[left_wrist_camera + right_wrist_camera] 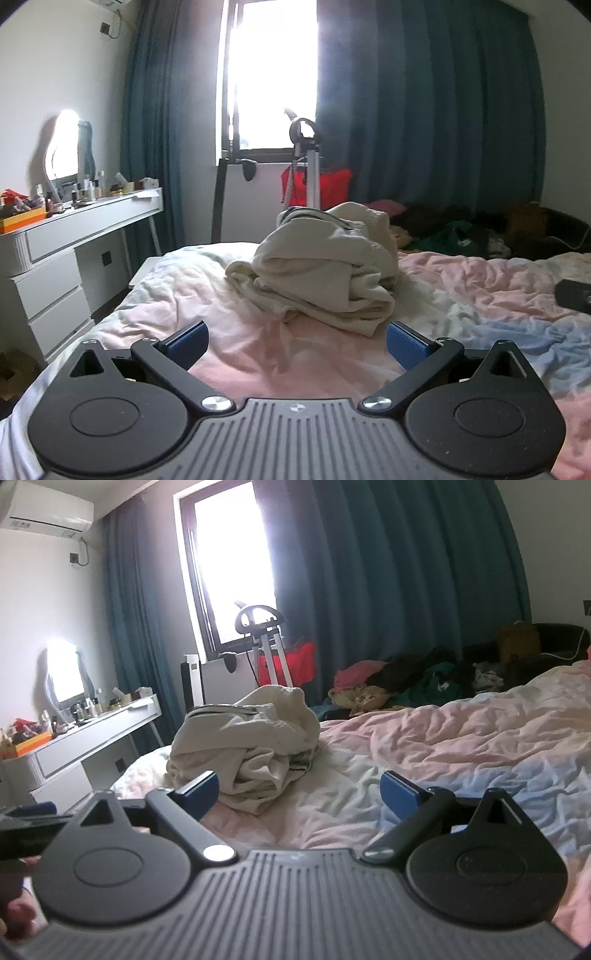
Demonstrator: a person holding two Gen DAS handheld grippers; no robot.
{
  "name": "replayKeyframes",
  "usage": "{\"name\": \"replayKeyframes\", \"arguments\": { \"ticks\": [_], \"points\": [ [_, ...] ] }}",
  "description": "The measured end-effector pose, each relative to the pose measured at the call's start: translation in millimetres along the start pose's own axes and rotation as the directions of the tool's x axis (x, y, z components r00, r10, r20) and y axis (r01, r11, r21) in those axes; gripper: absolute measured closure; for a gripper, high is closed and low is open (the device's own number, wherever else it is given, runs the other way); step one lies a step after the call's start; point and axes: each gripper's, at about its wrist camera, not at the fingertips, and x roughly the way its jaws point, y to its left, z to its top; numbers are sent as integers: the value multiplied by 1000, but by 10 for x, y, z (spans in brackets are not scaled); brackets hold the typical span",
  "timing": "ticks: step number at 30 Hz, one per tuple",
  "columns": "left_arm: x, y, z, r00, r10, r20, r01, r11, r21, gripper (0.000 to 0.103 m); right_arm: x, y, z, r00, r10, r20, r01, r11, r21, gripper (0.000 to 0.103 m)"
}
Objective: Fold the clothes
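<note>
A crumpled cream-white garment (321, 266) lies in a heap on the bed's pink and blue duvet (258, 354); it also shows in the right wrist view (251, 746). My left gripper (295, 341) is open and empty, low over the duvet just in front of the heap. My right gripper (299, 794) is open and empty, its left blue pad (199, 794) close to the heap's near edge. The other gripper shows at the left edge of the right wrist view (26, 827).
A white dresser (74, 236) with a mirror and bottles stands left of the bed. A pile of dark, green and pink clothes (406, 679) lies at the far side. A garment steamer stand (310, 170) and red bag are by the window. A dark object (572, 295) lies on the duvet at right.
</note>
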Motion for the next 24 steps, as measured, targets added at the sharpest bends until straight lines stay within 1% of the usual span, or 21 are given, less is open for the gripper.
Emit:
{"name": "replayKeyframes", "arguments": {
  "ticks": [2,3,4,5,6,8,13,14,15,16,18,24],
  "points": [
    [21,5,-18,1000,8,-1,-8,1000,-6,0,-18,-21,16,1000,6,4,-6,1000,8,7],
    [28,4,-25,1000,9,-3,-9,1000,-8,0,-27,-31,25,1000,9,4,-9,1000,11,10],
    [32,2,-33,1000,6,-6,-6,1000,-8,0,-34,-40,36,1000,10,4,-10,1000,14,19],
    [36,-4,-40,1000,4,-7,-4,1000,-7,0,-42,-49,47,1000,11,4,-12,1000,17,23],
    [40,-13,-51,1000,3,-7,-3,1000,-4,0,-51,-56,56,1000,12,5,-12,1000,18,25],
    [52,-36,-76,1000,-5,-9,5,1000,4,0,-82,-63,62,1000,13,13,-13,1000,17,26],
    [184,-95,-112,999,-14,-46,15,1000,20,0,-157,-116,98,999,-16,50,14,999,30,25],
    [226,-108,-117,998,-16,-55,18,1000,24,0,-165,-135,106,998,-26,54,24,999,38,22],
    [283,-127,-107,998,-24,-61,26,999,32,0,-173,-155,114,998,-35,57,33,998,46,15],
    [342,-146,-96,997,-31,-67,34,999,40,0,-181,-174,121,997,-45,60,42,998,54,11],
    [512,-199,-55,995,-25,-92,30,998,54,0,-190,-216,133,996,-62,62,58,996,70,8],
    [1195,-349,81,985,-34,-172,42,998,46,0,-102,-315,111,997,-72,22,70,992,106,8]
  ]
}}
